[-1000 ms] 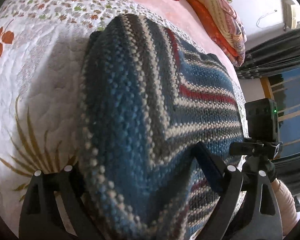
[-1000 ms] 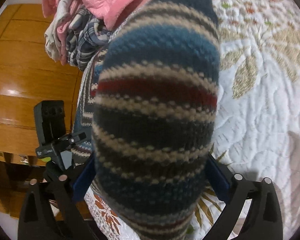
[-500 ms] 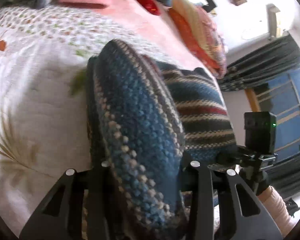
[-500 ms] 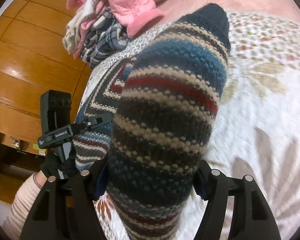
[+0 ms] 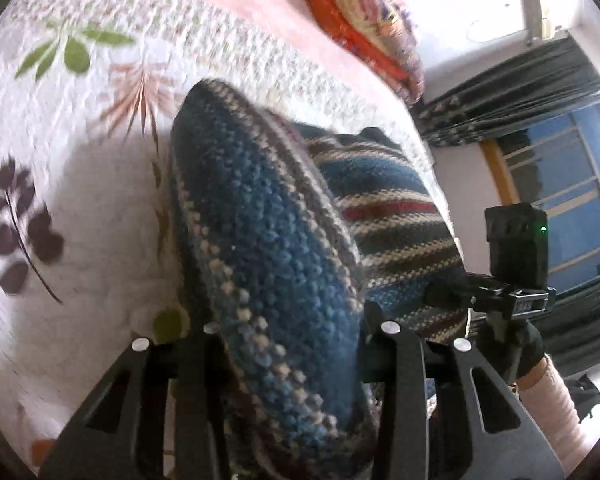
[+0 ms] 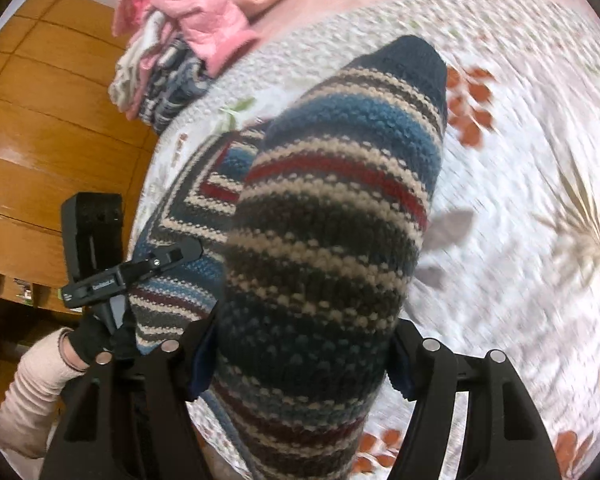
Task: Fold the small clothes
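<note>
Both of your tongs are clamped on the striped knit garment: the left tongs [image 5: 292,332] pinch a bunched blue edge, the right tongs [image 6: 300,344] a thick striped fold. The striped knit garment [image 5: 380,208] is lifted over the quilted bed [image 5: 80,200], its far part draping back onto the quilt. Watch the bulk: such thick knit could slide out of either grip if you pull unevenly, skewing the fold. Compared with a second ago, both pairs have narrowed and the cloth has gathered.
</note>
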Available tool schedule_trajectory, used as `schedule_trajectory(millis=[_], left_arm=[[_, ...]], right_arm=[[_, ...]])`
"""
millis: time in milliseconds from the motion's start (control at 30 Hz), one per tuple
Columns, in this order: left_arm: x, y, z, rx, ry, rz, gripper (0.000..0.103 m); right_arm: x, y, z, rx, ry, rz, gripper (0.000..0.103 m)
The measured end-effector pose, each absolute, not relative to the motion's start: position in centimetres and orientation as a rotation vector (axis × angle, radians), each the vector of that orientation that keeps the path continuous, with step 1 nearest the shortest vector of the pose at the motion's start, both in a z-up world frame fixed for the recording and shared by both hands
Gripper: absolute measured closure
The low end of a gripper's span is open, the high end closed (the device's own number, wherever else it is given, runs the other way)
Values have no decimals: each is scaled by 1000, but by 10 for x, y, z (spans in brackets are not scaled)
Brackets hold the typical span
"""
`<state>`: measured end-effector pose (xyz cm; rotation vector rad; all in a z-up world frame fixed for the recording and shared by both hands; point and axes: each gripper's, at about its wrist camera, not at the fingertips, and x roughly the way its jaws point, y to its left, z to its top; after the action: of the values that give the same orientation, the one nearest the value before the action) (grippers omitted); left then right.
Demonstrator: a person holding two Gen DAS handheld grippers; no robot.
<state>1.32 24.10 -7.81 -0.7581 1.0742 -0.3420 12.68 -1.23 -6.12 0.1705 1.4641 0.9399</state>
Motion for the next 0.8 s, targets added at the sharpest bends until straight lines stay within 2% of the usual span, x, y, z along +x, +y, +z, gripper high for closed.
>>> schedule_trajectory(millis=[100,167,433,600,800], left_arm=[[13,238,-87,-709,1090,-309,63],[12,241,-94,-688,1107,-287,54],[12,236,-102,-634,1095,-257,47],[5,231,-80,-594,1099,-172,42],[-35,235,-35,-602,1052,-18,40]], right_arm=[[123,-21,-76,152,1492,927,34],[121,-23,-87,155,1498,918,32],[112,-31,-115,201,1525,894,23],[107,-41,-89,163,1502,826,21],[84,-54,-32,93,1369,768,19]])
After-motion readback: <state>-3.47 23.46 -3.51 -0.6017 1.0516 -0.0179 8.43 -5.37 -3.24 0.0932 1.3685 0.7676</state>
